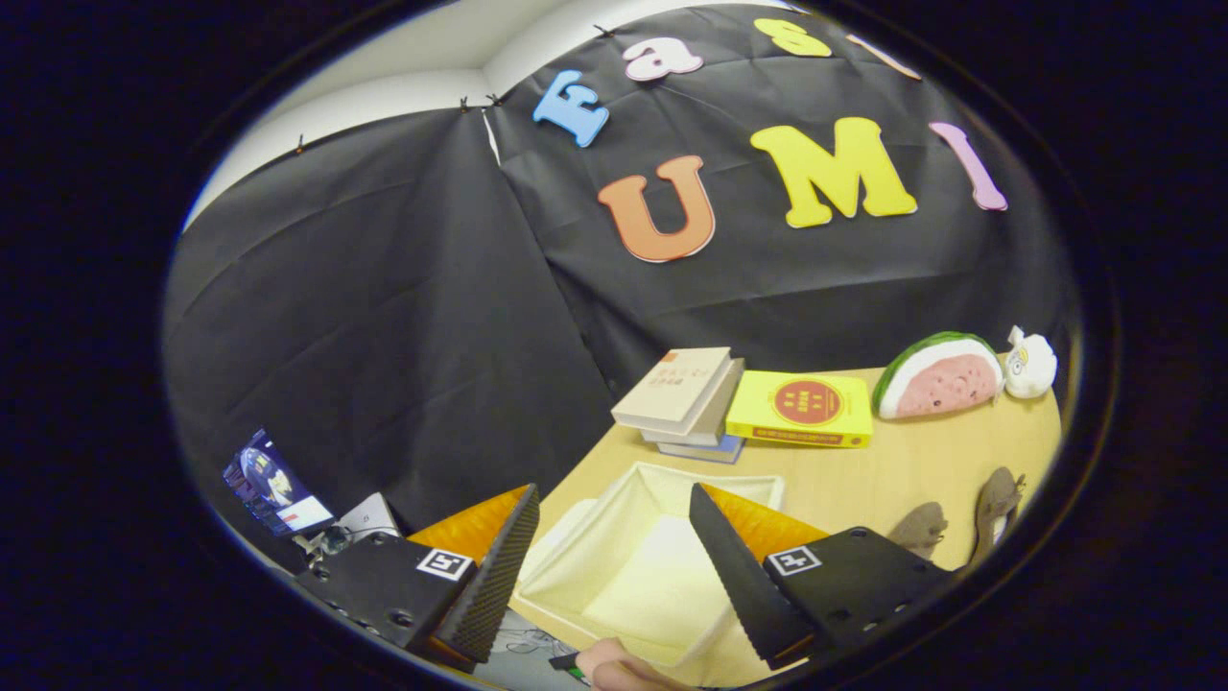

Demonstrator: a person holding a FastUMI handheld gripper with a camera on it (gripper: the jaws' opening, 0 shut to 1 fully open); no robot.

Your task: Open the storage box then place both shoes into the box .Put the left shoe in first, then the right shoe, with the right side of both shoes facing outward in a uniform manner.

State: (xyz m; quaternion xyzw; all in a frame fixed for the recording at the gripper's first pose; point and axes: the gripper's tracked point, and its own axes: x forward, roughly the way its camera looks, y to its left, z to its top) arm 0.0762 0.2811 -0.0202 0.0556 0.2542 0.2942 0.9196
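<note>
My gripper (pixel 614 561) is open, its two fingers held above the table with nothing between them. Below and just ahead of the fingers lies the cream storage box (pixel 641 566), its inside showing and holding nothing I can see. Two brown shoes (pixel 959 518) lie on the wooden table (pixel 892 470) to the right of the box, beyond the right finger (pixel 748 576); one is partly hidden behind that finger's mount. A fingertip of a hand (pixel 614 667) shows at the box's near edge.
Behind the box a stack of books (pixel 683 398) and a yellow book (pixel 801 408) lie near the wall. A watermelon-slice plush (pixel 938 376) and a small white toy (pixel 1030 365) sit at the far right. A device with a screen (pixel 273 485) stands left, off the table.
</note>
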